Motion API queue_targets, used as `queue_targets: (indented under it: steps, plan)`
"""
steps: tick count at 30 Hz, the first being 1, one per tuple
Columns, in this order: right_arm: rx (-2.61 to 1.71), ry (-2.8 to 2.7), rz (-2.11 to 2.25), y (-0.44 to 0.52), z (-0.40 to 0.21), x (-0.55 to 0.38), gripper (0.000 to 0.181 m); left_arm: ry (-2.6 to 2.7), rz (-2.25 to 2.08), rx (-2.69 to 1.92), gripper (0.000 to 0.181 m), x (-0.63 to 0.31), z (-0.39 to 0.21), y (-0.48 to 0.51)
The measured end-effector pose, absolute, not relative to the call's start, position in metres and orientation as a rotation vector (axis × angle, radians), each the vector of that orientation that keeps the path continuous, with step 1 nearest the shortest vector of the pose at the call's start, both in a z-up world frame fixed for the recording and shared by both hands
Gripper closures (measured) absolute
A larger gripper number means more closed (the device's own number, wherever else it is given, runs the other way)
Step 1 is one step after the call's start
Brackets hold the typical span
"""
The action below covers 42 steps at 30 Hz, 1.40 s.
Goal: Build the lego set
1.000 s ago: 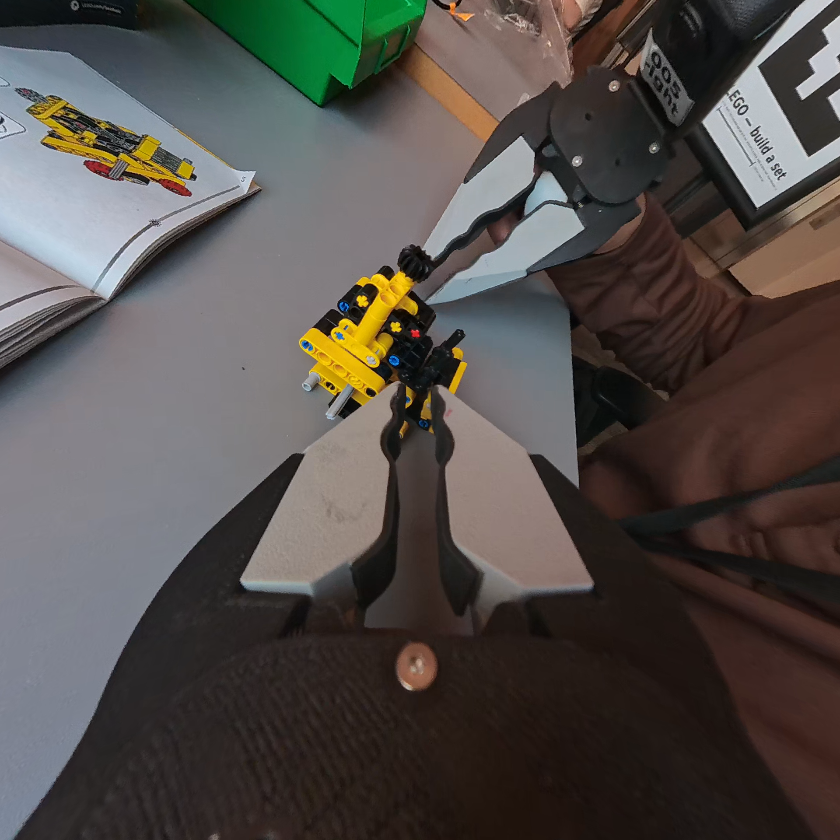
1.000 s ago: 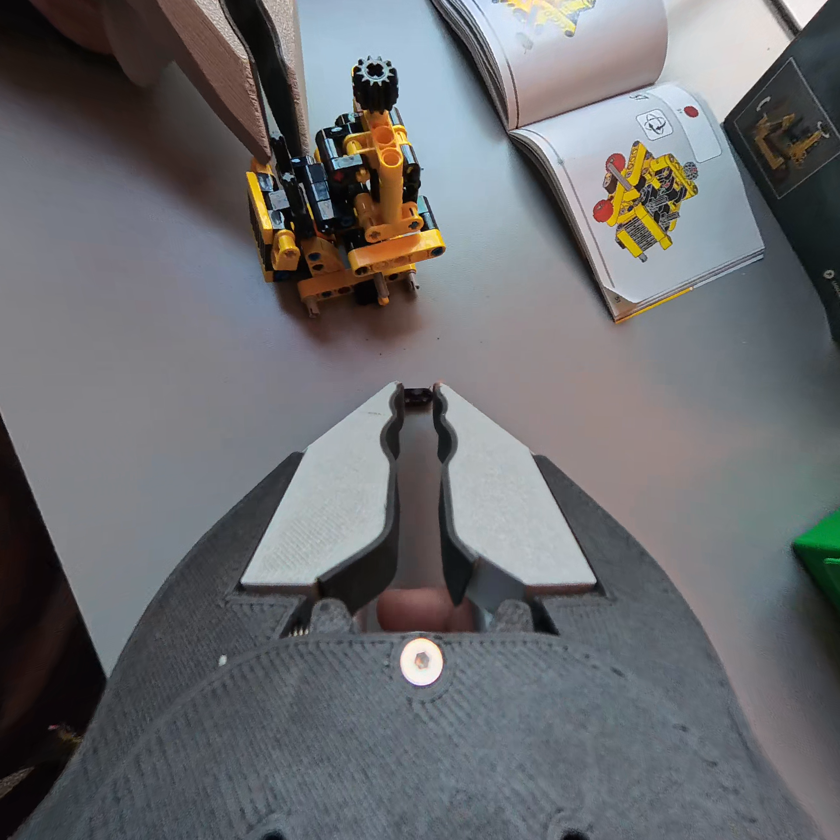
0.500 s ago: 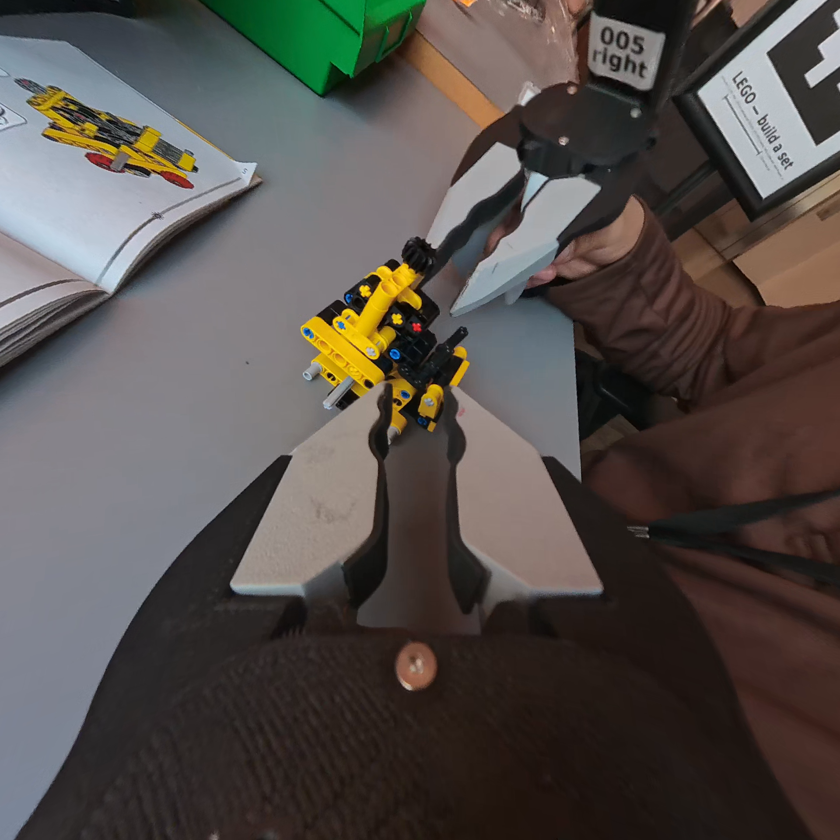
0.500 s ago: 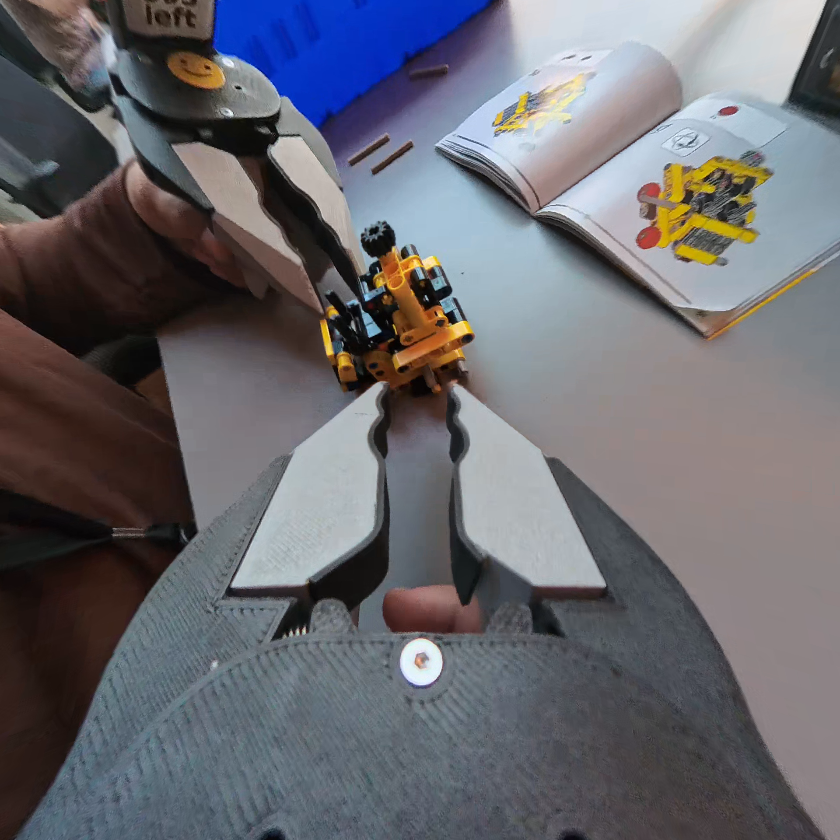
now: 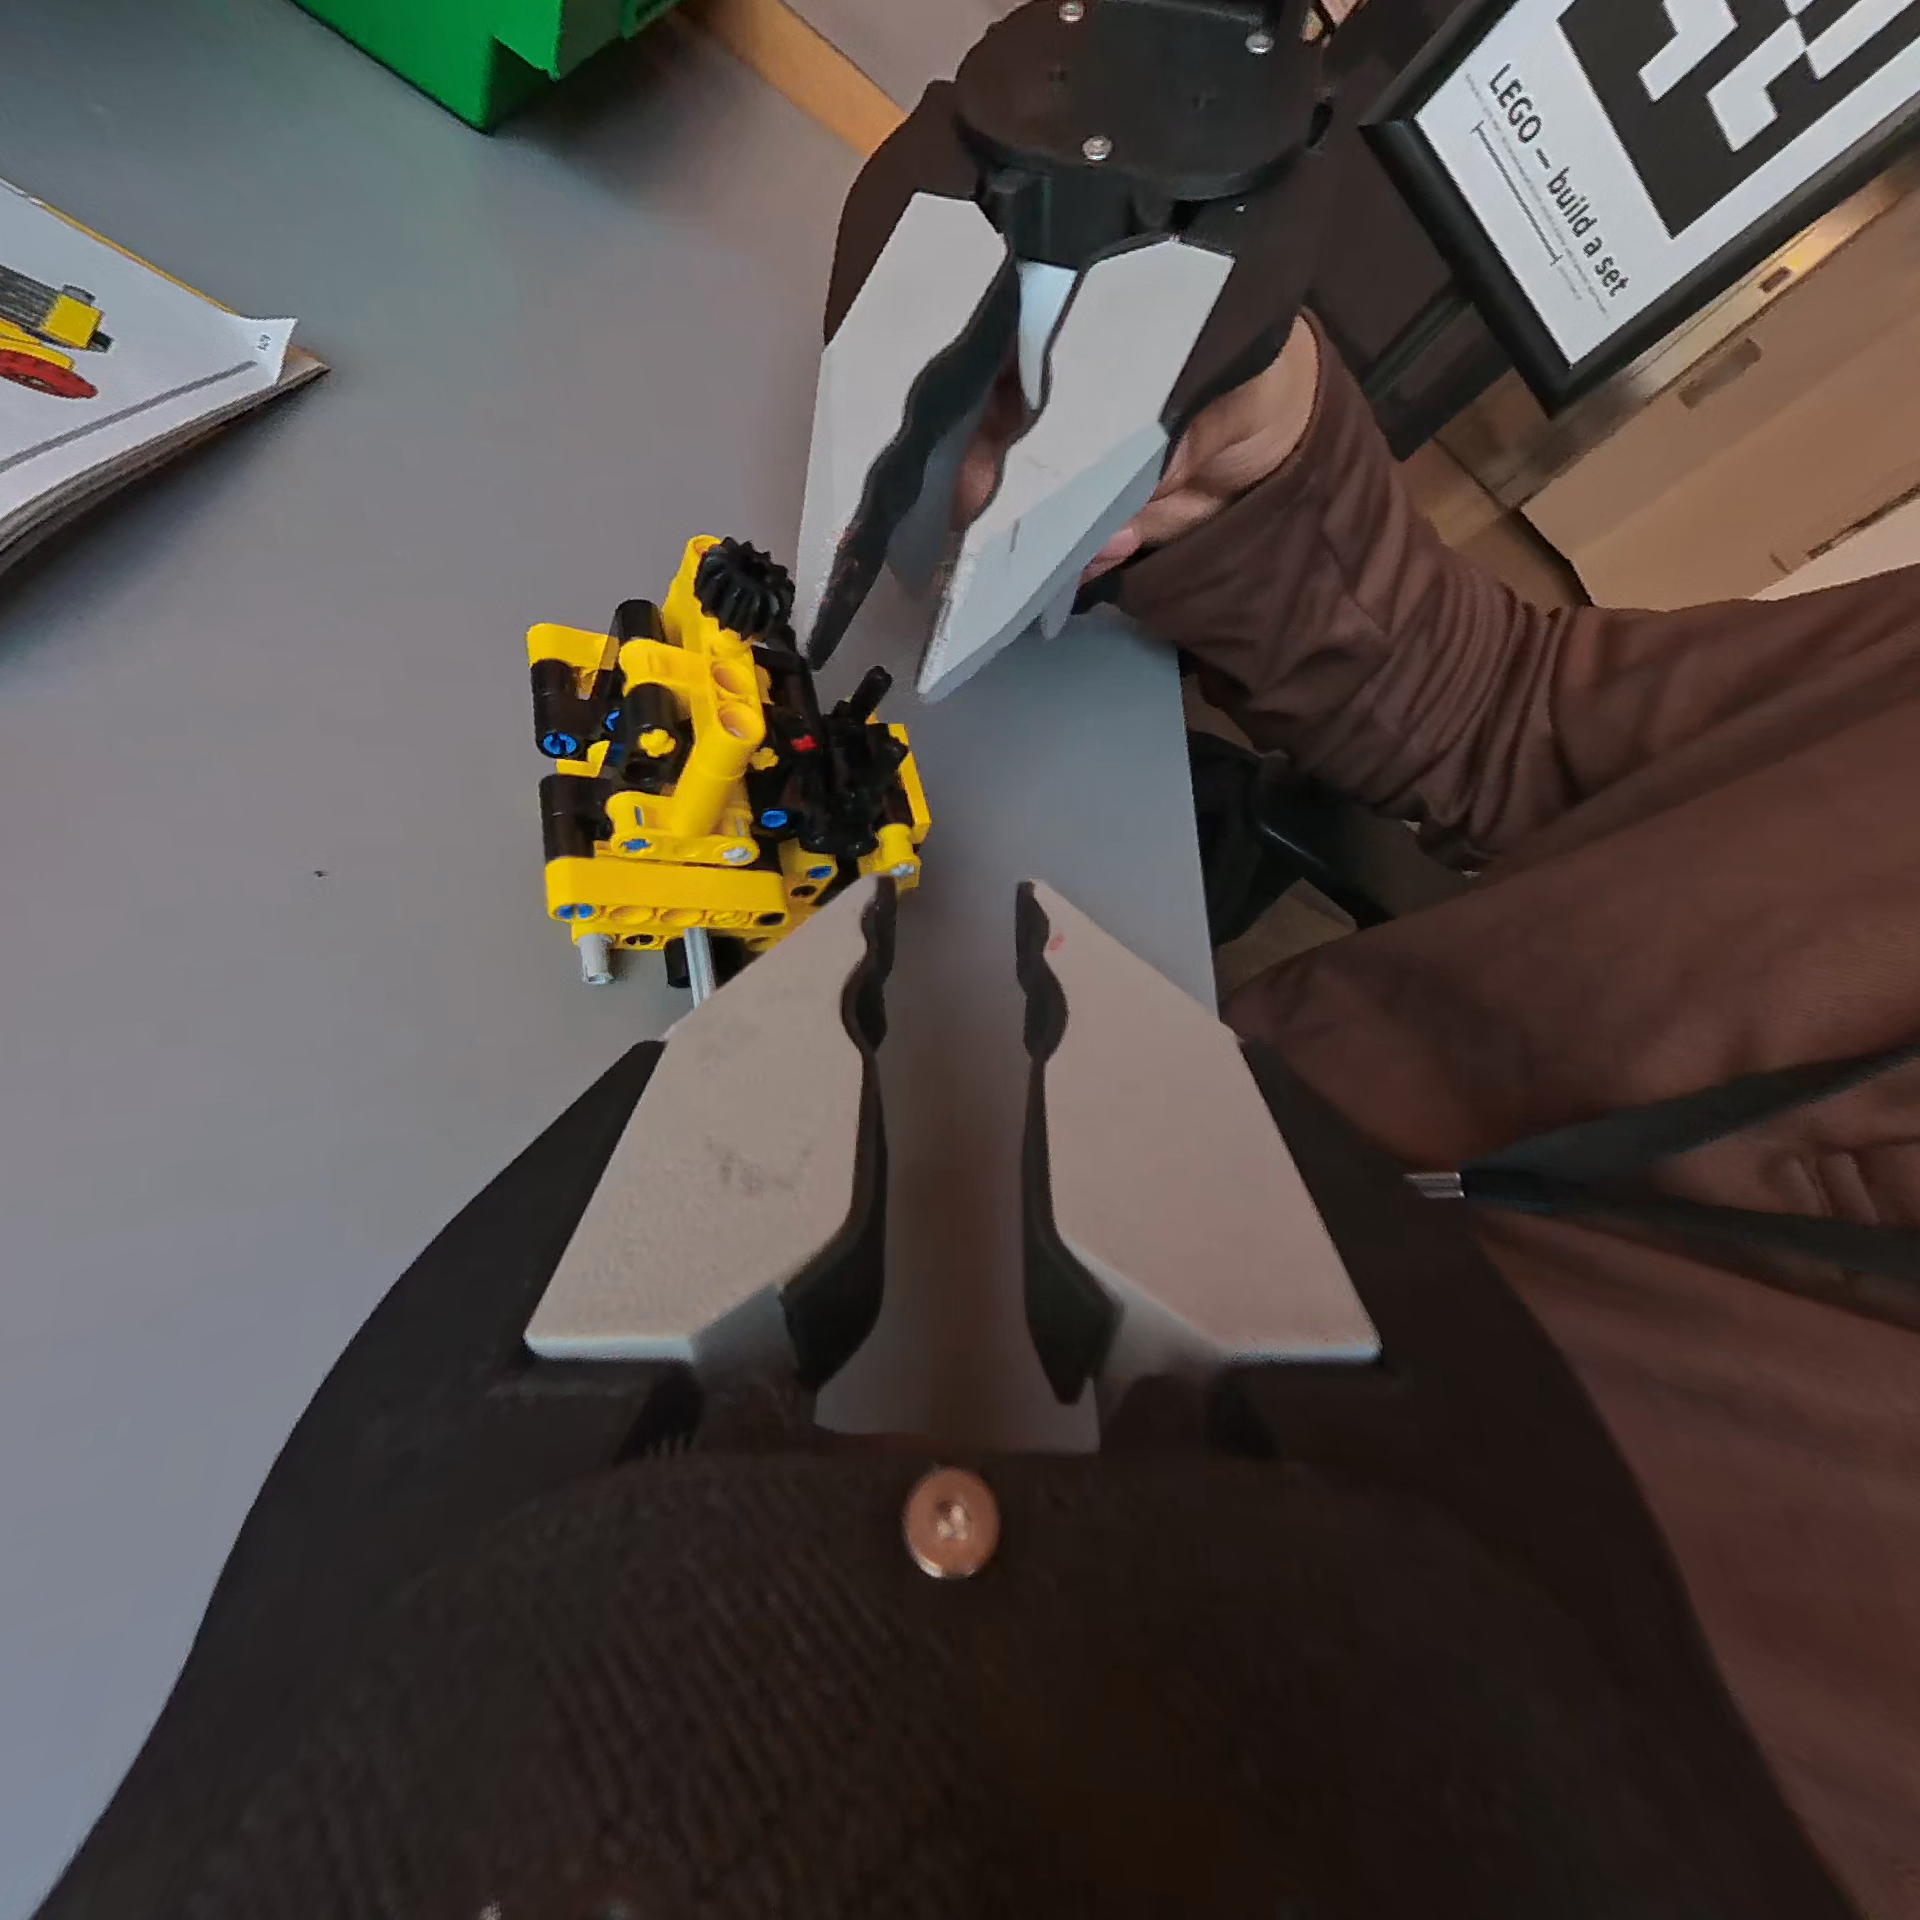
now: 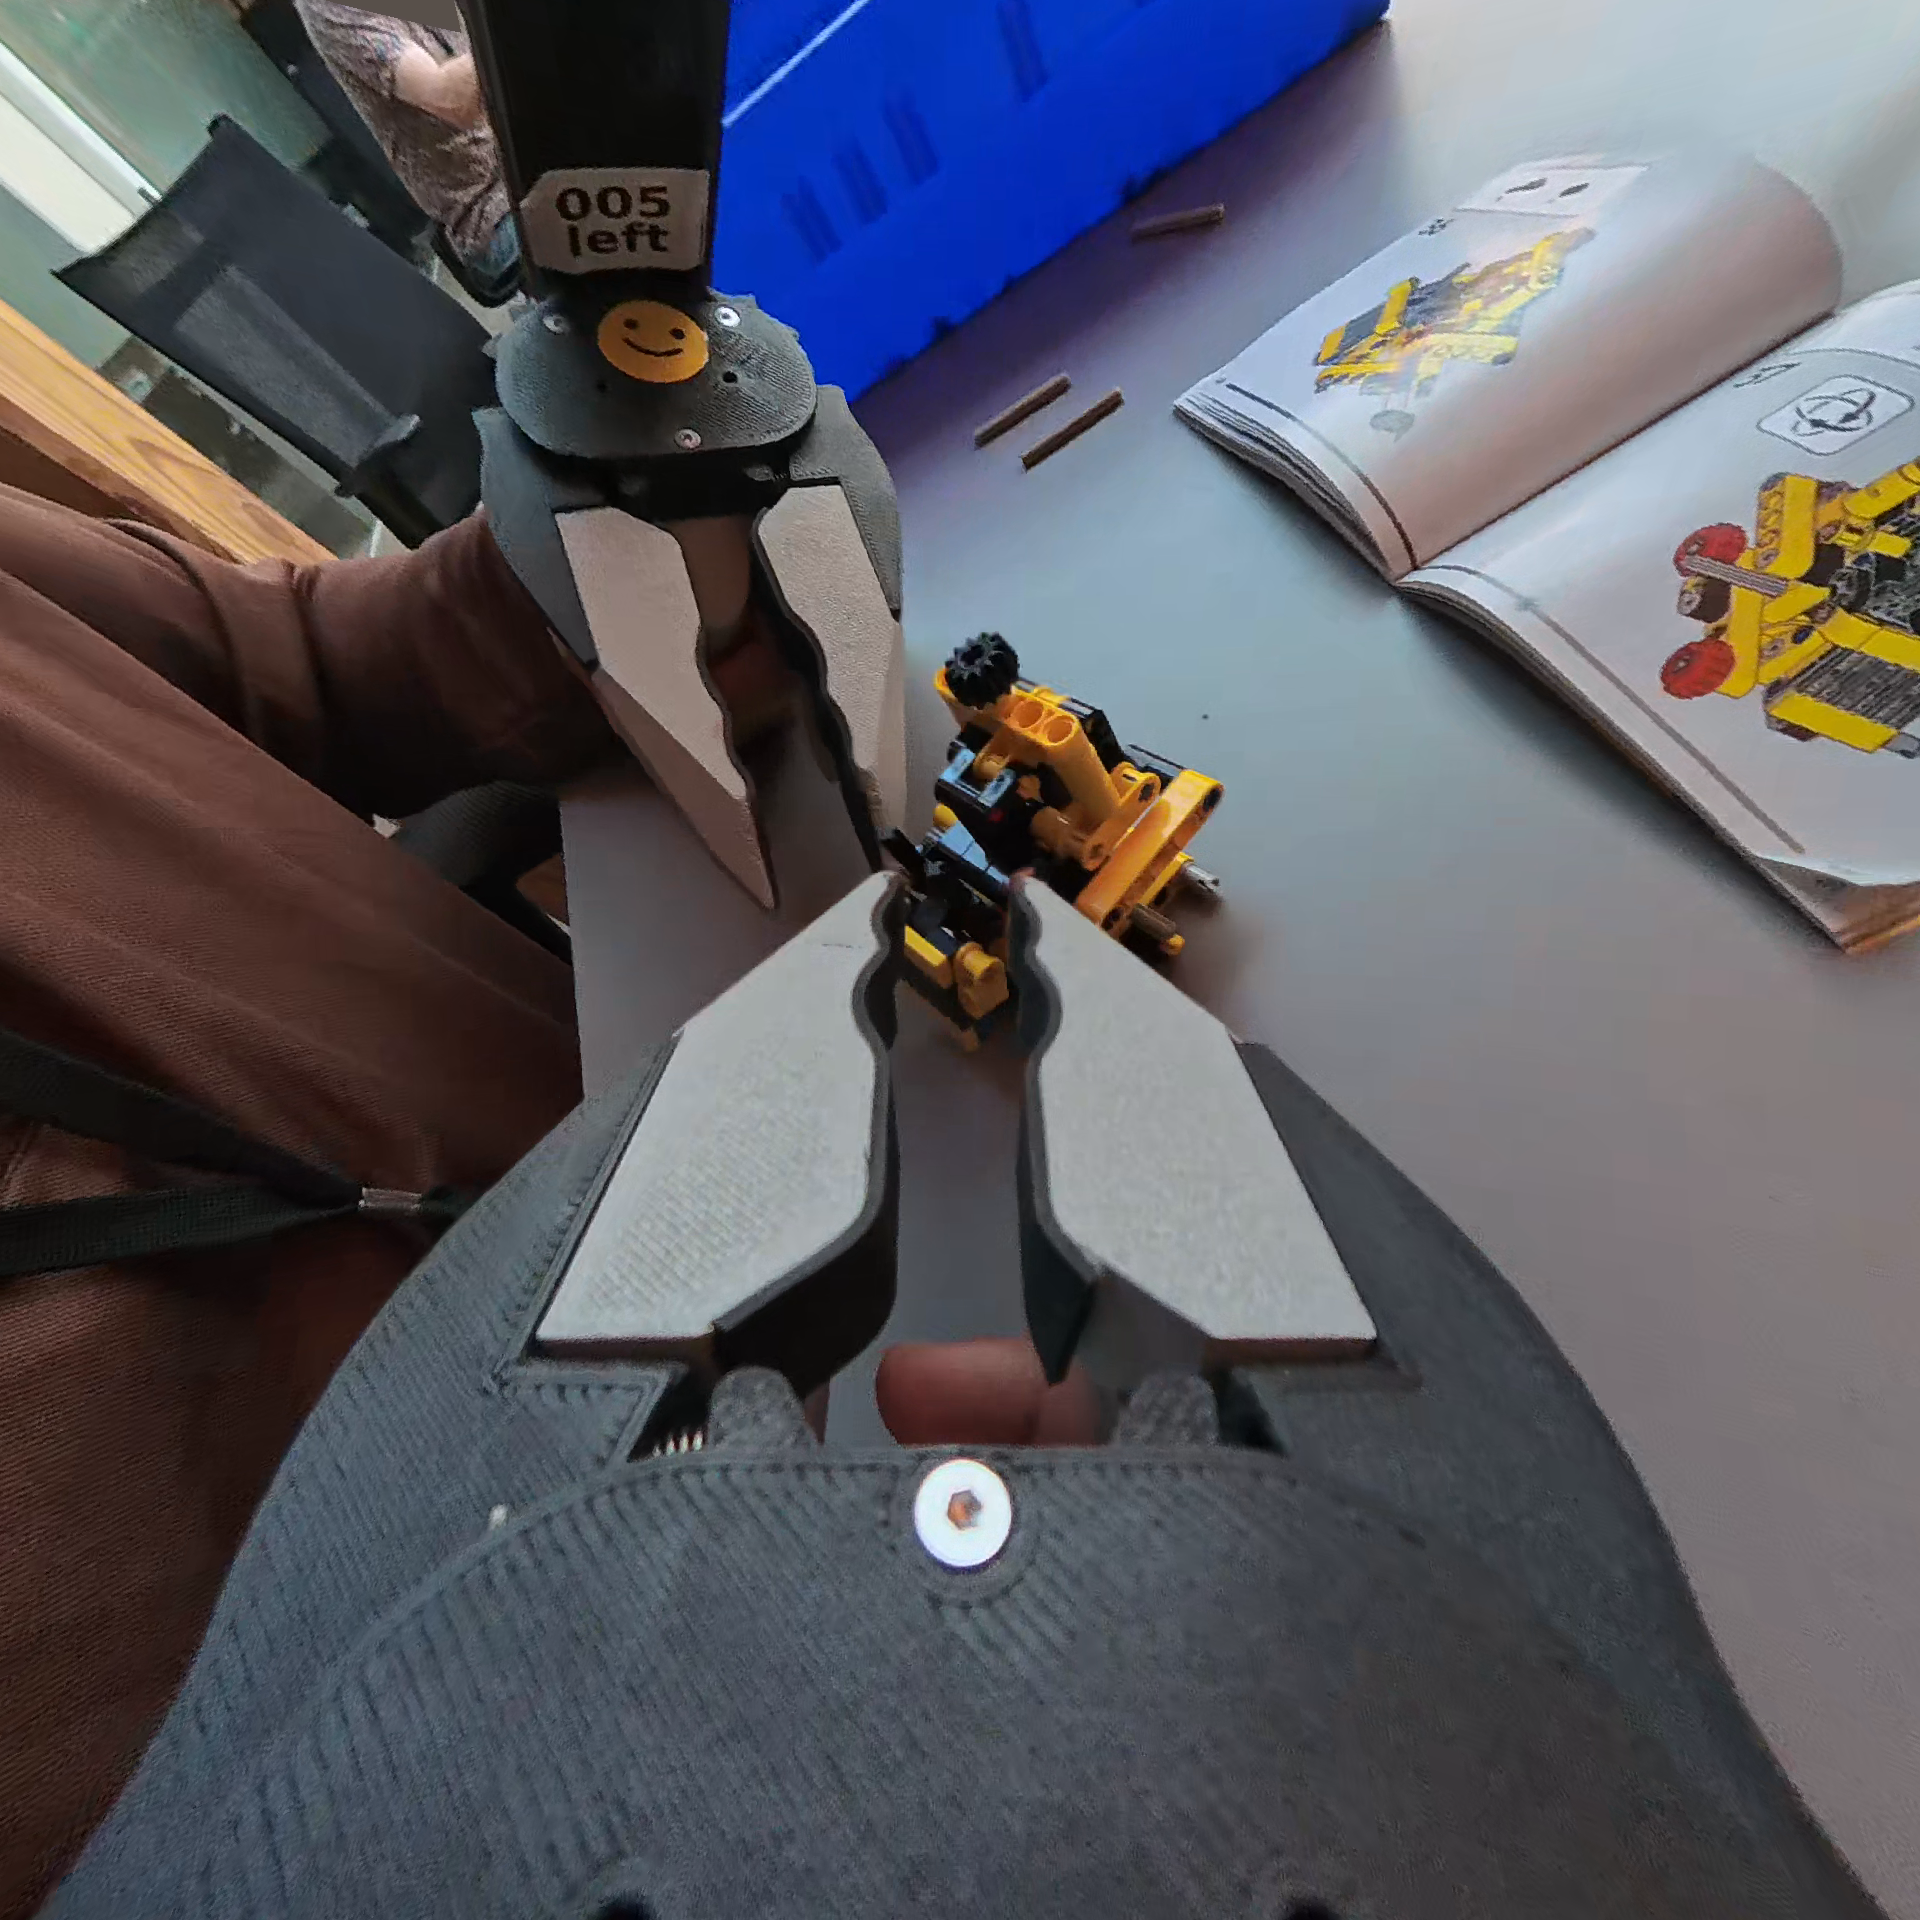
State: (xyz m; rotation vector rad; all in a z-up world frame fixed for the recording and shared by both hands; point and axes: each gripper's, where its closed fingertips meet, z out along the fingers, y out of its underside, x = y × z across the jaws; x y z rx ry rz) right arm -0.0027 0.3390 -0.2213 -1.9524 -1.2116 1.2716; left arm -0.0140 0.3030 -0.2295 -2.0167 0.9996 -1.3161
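A small yellow and black lego model (image 5: 717, 779) with a black gear on top stands on the grey table (image 5: 312, 1143) near its edge. My left gripper (image 5: 954, 899) is open and empty, its left fingertip just beside the model's near corner. My right gripper (image 5: 873, 670) comes down from the far side, open, its tips on either side of the model's black end. In the right wrist view the model (image 6: 1081, 810) has its black and yellow end between my right gripper's (image 6: 956, 894) open fingers. The left gripper (image 6: 821, 878) stands just left of the model.
An open instruction booklet (image 5: 104, 395) lies far left; it also shows in the right wrist view (image 6: 1662, 520). A green box (image 5: 499, 42), a blue bin (image 6: 987, 125) and two brown rods (image 6: 1049, 421) lie further off. The table edge (image 5: 1195, 831) is close by.
My left gripper has opened and let go of the model, which has turned on the table. My right gripper has opened and swung round to the model's black end.
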Motion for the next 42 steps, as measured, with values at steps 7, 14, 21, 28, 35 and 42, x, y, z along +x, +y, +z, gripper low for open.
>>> queue_targets:
  steps: [7, 14, 21, 28, 35, 42]
  plan:
    - [-2.022, -1.098, 1.130, 0.348, -0.218, 0.027, 0.160, 0.914, -1.079, -2.019, 0.156, -0.053, -0.216, 0.337]
    - [-2.041, -1.104, 1.277, 0.342, -0.228, 0.005, 0.153, 1.003, -1.044, -2.110, 0.139, -0.040, -0.242, 0.348]
    - [-2.064, -1.105, 1.490, 0.347, -0.231, -0.008, 0.157, 1.065, -0.985, -2.111, 0.143, -0.037, -0.253, 0.345]
    - [-2.017, -1.093, 1.580, 0.354, -0.216, -0.012, 0.171, 1.080, -0.902, -2.037, 0.144, -0.034, -0.247, 0.346]
    - [-2.118, -1.112, 1.444, 0.360, -0.237, -0.003, 0.167, 1.078, -0.883, -2.027, 0.144, -0.036, -0.246, 0.343]
    - [-2.120, -1.116, 1.562, 0.352, -0.241, -0.017, 0.170, 1.071, -0.867, -2.023, 0.144, -0.038, -0.246, 0.343]
